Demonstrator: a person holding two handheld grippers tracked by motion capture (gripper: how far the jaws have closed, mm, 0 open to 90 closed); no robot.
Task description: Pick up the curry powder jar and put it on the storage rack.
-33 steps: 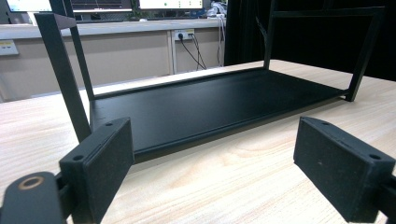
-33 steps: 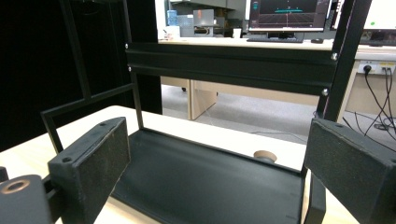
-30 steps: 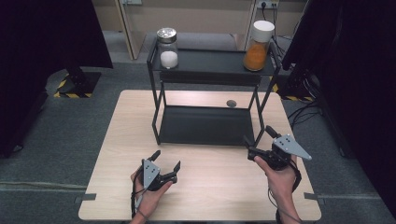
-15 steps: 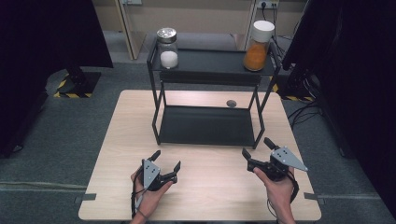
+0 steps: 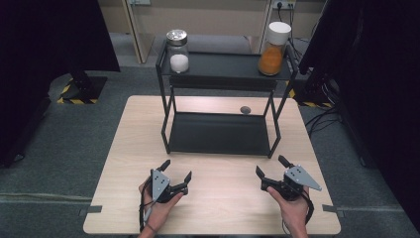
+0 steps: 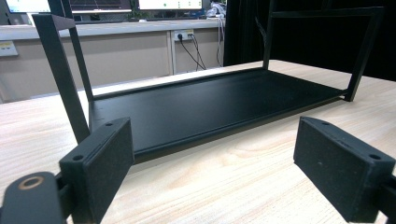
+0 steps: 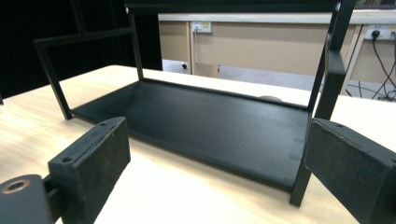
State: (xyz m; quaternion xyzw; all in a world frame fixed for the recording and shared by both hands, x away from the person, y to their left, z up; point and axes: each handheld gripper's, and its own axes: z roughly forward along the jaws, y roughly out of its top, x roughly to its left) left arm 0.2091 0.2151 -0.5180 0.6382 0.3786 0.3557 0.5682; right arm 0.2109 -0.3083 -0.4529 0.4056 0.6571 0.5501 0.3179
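You are holding two grippers over the near edge of the wooden table point(image 5: 124, 163), one in each hand. Your left gripper point(image 5: 177, 176) is sitting near-left with its jaws standing wide apart and nothing between them; your right gripper point(image 5: 271, 168) is sitting near-right, jaws likewise wide apart and bare. Both are pointing toward the one black two-tier metal shelf rack point(image 5: 220, 134) standing at the middle of the table, just beyond them and not touched by either.

Two jars are standing on the rack's top tier: a clear glass jar with a metal lid point(image 5: 178, 51) at the far left, holding something white, and a white-capped jar of orange powder point(image 5: 274, 48) at the far right. One small dark round thing point(image 5: 244, 109) is lying on the table behind the rack; it is too small to name, perhaps a lid or a cable port.

In the left gripper view the rack's lower tray point(image 6: 205, 105) is lying bare ahead, and its top tier is cut off by the frame. In the right gripper view the lower tray point(image 7: 210, 126) is showing the same way, one of its near posts crossing in front of the right-hand pad.
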